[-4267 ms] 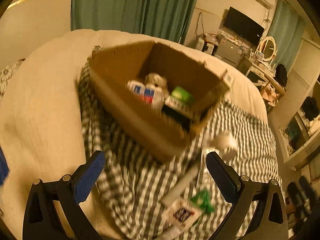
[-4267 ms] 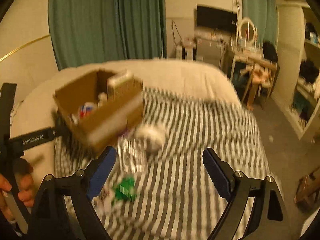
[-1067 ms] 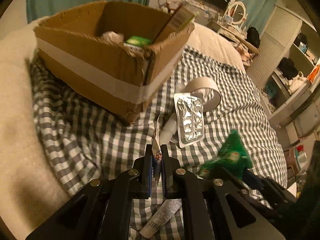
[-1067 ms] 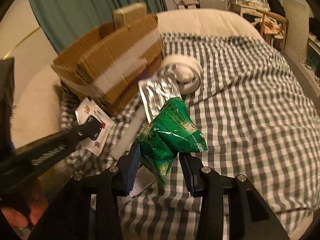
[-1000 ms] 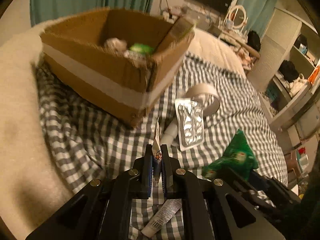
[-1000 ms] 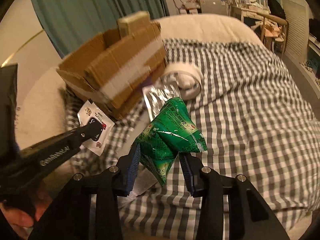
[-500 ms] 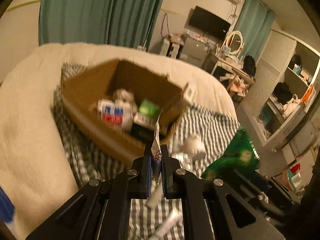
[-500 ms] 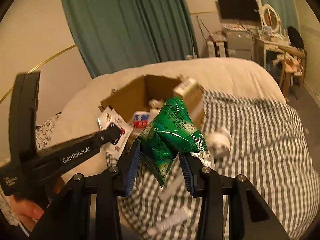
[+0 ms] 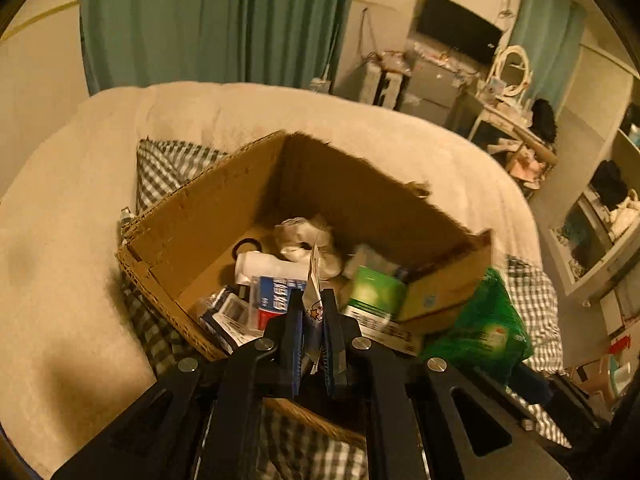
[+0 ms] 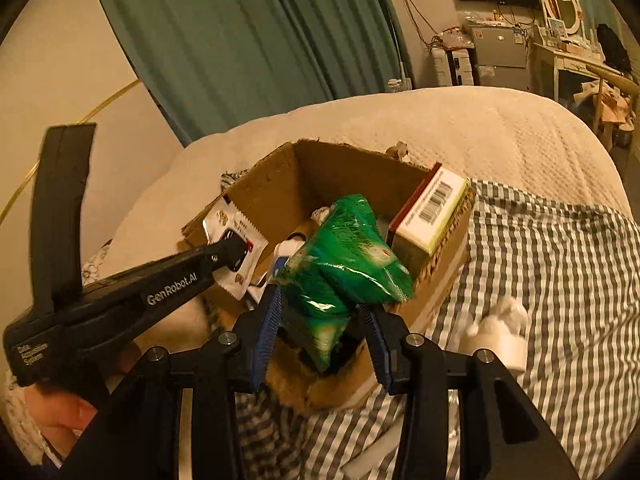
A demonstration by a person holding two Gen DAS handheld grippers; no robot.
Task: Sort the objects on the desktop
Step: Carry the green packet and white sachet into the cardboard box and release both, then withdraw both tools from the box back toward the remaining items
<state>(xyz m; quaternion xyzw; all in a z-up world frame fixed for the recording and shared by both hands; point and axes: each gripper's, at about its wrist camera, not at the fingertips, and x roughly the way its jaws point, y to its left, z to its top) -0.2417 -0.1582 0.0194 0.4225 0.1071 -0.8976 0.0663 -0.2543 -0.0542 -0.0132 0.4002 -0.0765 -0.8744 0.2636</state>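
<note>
An open cardboard box [image 9: 208, 208] [image 10: 272, 184] sits on a checked cloth on the bed and holds several small packs, a tube and crumpled paper. Over the box's near edge, my left gripper [image 9: 314, 320] is shut on a thin white sachet [image 9: 313, 280], seen edge-on. In the right wrist view that sachet [image 10: 234, 240] shows its printed face in the left gripper's tips [image 10: 228, 250]. Just over the box's near right corner, my right gripper [image 10: 320, 316] is shut on a crumpled green packet [image 10: 344, 252] [image 9: 484, 328].
A white-and-red carton [image 10: 432, 212] leans in the box's right corner. A white tape roll [image 10: 500, 332] lies on the checked cloth [image 10: 560, 260] to the right. A hand [image 10: 60, 408] holds the left gripper's handle. Curtains, a desk and shelves stand beyond the bed.
Both grippers have risen from the cloth and moved over the box, each still carrying its item. The box's inside now lies right under the sachet and the green packet.
</note>
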